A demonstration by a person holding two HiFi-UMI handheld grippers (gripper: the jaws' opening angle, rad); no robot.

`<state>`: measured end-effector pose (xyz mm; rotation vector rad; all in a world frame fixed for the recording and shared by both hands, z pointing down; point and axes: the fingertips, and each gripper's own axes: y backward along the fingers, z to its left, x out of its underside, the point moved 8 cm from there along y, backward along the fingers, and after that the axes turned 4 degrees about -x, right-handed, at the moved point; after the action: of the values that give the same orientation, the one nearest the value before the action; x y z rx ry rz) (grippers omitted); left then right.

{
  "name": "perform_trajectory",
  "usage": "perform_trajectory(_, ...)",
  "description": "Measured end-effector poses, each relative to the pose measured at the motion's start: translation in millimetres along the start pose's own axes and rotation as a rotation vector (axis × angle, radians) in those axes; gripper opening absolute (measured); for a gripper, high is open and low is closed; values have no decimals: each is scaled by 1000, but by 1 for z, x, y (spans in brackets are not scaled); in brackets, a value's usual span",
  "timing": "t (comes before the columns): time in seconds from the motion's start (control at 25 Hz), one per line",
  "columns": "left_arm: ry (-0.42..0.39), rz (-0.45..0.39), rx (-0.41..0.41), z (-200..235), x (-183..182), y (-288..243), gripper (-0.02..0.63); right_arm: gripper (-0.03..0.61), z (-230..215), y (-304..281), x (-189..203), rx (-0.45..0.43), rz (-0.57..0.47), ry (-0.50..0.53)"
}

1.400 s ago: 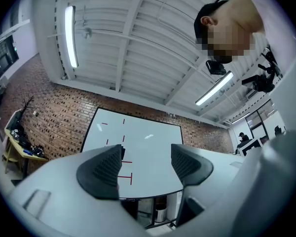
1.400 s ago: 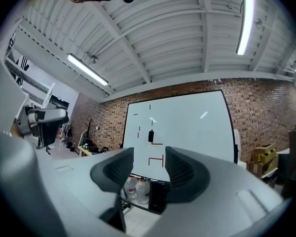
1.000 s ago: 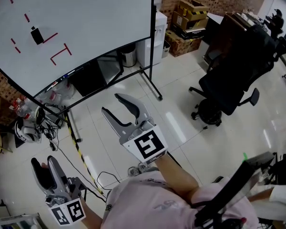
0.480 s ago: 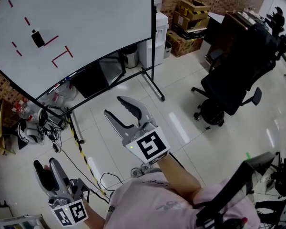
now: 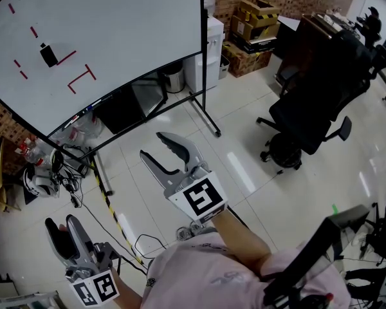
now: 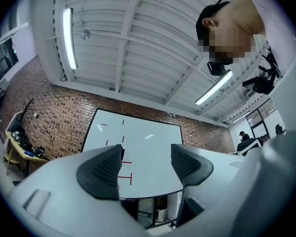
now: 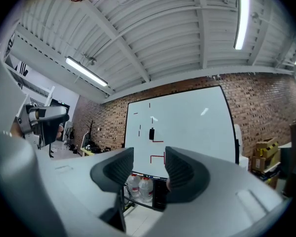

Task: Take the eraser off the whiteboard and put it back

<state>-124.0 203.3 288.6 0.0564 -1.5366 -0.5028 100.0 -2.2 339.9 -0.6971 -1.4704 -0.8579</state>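
The right tool (image 5: 156, 145) has its jaws apart with nothing between them; its own view (image 7: 149, 169) shows only the far whiteboard (image 7: 187, 127) in the gap. It is held out in front of the person, well short of the whiteboard (image 5: 128, 31) and aimed toward its lower edge. The left tool (image 5: 62, 227) is also open and empty, its two dark pads (image 6: 101, 169) parted, with the whiteboard (image 6: 148, 152) showing between them. It sits low and to the left, farther from the whiteboard than the right tool.

The eraser (image 5: 48, 55), a small black block, is stuck upright on the whiteboard's face, toward its left side, among short red marks (image 5: 80, 76). In the right gripper view the eraser (image 7: 151, 134) sits above the jaw gap, just over a red line. Neither tool touches it.

Below the whiteboard, water bottles (image 7: 139, 186) stand on the tiled floor (image 5: 244, 172) between the legs of its stand. Right of the whiteboard are stacked boxes (image 5: 254, 18) and a black chair (image 5: 312, 108).
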Motion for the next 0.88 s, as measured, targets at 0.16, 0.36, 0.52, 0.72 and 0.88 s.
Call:
perform_trajectory(0.16,4,13,11,-1,4,-1,302,193,0,0,4,-8,-4,-6)
perform_trajectory(0.36,7,12,22,-1,5,-2,302,193,0,-1,7,-11,0,1)
perform_trajectory(0.52,12,17,24,5,8,-7,302,193,2,-7,7,-1,14,-16)
perform_trajectory(0.72,17,13,30,9,10,-10,302,192,4,-11,8,2,18,27)
perform_trajectory(0.88,24,6,32,14,9,-13,302,192,5,-15,9,1,31,32)
